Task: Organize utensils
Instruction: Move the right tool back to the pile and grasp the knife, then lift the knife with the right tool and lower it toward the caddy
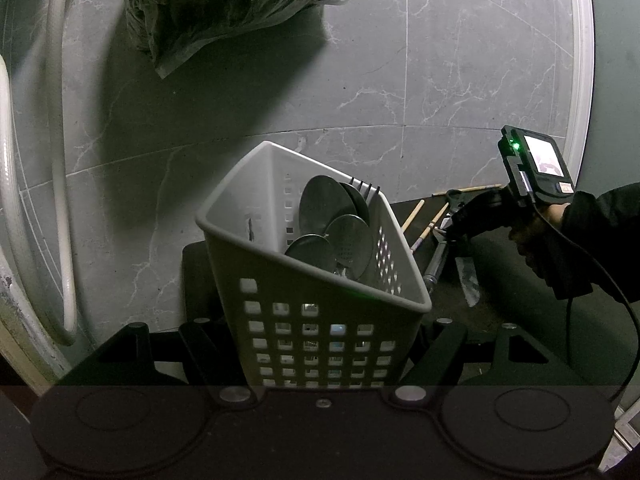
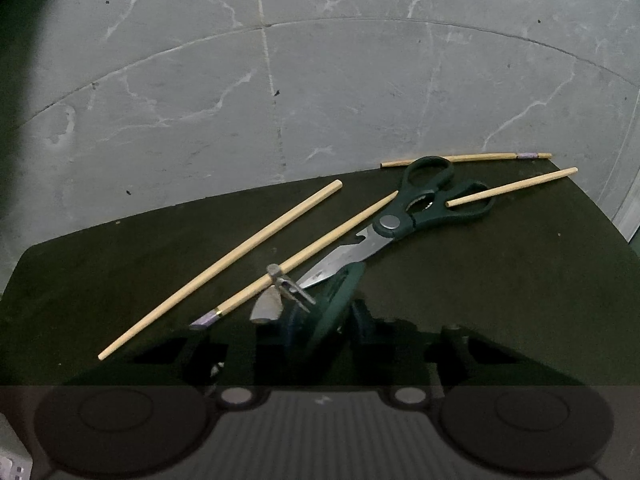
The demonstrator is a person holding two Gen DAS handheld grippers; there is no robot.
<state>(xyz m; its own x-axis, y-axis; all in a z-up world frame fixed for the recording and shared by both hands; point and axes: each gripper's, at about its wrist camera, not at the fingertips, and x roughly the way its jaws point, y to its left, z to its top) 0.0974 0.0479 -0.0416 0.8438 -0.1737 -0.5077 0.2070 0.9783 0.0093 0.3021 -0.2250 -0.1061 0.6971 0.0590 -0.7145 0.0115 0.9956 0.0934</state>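
My left gripper (image 1: 320, 344) is shut on a white perforated basket (image 1: 320, 332) that holds several metal spoons (image 1: 324, 208) and a fork, heads up. My right gripper (image 2: 320, 320) is shut on a dark green-handled tool, apparently a peeler (image 2: 338, 300), low over the dark table (image 2: 500, 300). The right gripper also shows in the left wrist view (image 1: 460, 224), to the right of the basket. Green-handled scissors (image 2: 412, 216) and several wooden chopsticks (image 2: 224, 268) lie on the table just ahead of the right gripper.
A grey marble-tile floor (image 2: 360, 100) lies beyond the table's far edge. A plastic bag (image 1: 216, 4) lies on the floor at the back left, with white hoses (image 1: 56, 160) at far left. A knife (image 1: 466, 276) lies on the table right of the basket.
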